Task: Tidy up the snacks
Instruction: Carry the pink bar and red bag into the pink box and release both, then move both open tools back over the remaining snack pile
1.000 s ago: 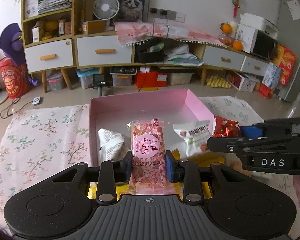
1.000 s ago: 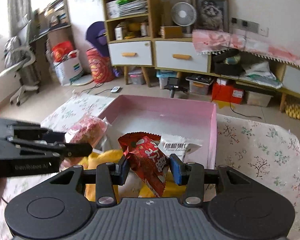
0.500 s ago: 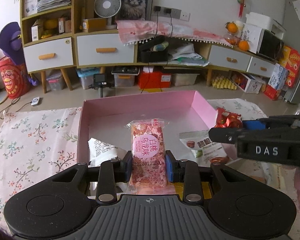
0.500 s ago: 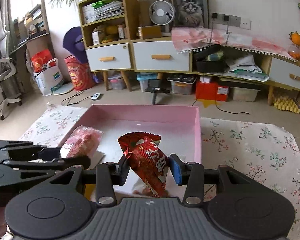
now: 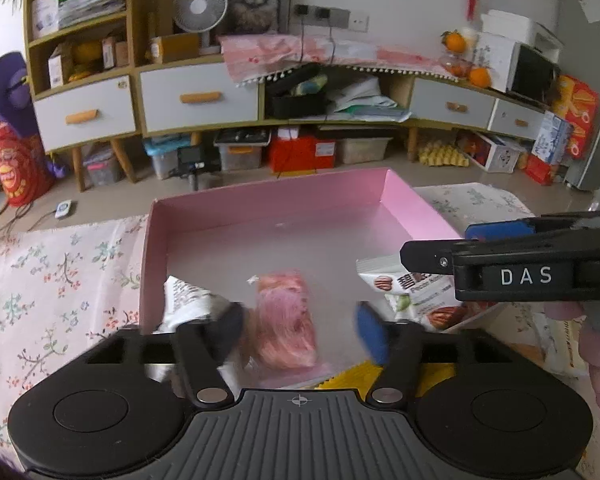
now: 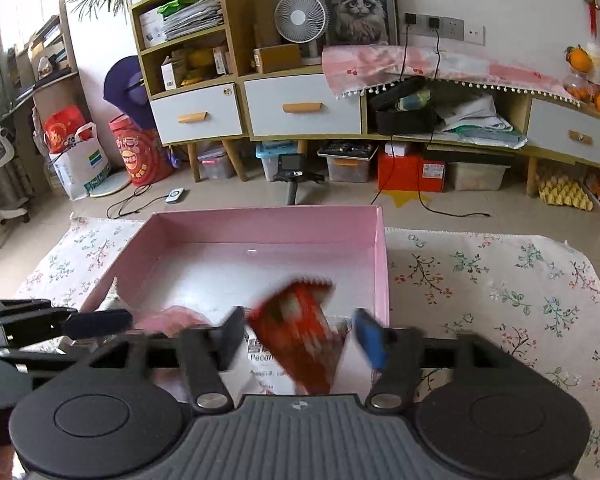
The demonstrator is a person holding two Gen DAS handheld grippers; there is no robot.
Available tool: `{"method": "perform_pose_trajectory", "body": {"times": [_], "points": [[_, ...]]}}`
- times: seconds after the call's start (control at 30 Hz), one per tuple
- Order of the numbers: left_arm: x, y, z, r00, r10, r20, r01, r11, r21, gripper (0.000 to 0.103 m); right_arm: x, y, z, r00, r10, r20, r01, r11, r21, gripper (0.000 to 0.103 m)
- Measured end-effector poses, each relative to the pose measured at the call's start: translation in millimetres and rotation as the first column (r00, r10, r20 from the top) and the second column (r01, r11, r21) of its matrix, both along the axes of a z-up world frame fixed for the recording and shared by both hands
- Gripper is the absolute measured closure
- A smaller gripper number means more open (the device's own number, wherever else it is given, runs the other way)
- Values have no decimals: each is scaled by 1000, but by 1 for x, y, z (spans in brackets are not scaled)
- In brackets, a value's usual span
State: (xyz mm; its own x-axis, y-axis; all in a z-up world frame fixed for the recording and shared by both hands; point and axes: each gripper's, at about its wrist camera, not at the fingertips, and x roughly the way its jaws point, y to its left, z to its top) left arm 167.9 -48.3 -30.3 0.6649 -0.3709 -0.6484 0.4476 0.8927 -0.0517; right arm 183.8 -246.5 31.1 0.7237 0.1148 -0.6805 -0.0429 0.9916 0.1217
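A pink box (image 5: 284, 196) stands open on a floral cloth; it also shows in the right wrist view (image 6: 268, 214). My left gripper (image 5: 298, 330) is open over the box's near edge, and a blurred pink snack packet (image 5: 286, 324) drops between its fingers. My right gripper (image 6: 300, 338) is open too, and a blurred red snack packet (image 6: 300, 340) falls between its fingers. A white nut packet (image 5: 416, 292) and a white crumpled packet (image 5: 192, 300) lie in the box. The right gripper shows from the side in the left wrist view (image 5: 512, 264).
The floral cloth (image 6: 500, 280) spreads to both sides of the box. A yellow packet (image 5: 352, 374) lies under my left gripper by the box's near edge. Cabinets with drawers (image 6: 300, 108) and storage boxes stand beyond on the floor.
Both grippers have opened and let go of their packets. The pink packet and the red packet now fall, blurred, toward the box floor. Both grippers have moved forward over the box.
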Motion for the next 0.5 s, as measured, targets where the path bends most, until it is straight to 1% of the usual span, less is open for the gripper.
{"method": "perform_pose_trajectory", "body": {"times": [0.03, 0.1, 0.23, 0.27, 0.5], "points": [[-2, 0, 1, 1000, -3, 8, 3, 1000, 5, 23, -1, 0, 2, 1000, 0, 1, 0, 1000, -1, 48], [-5, -1, 4, 1000, -8, 17, 8, 1000, 12, 20, -3, -2, 5, 1000, -6, 1, 6, 1000, -5, 47], [-11, 0, 8, 1000, -23, 9, 23, 1000, 13, 15, -10, -4, 13, 1000, -13, 11, 13, 1000, -10, 36], [-14, 1, 10, 1000, -24, 10, 24, 1000, 14, 14, -12, -5, 15, 1000, -12, 13, 13, 1000, -15, 34], [-31, 9, 21, 1000, -23, -3, 23, 1000, 13, 12, -32, -2, 27, 1000, 6, 15, -5, 998, -57, 29]]}}
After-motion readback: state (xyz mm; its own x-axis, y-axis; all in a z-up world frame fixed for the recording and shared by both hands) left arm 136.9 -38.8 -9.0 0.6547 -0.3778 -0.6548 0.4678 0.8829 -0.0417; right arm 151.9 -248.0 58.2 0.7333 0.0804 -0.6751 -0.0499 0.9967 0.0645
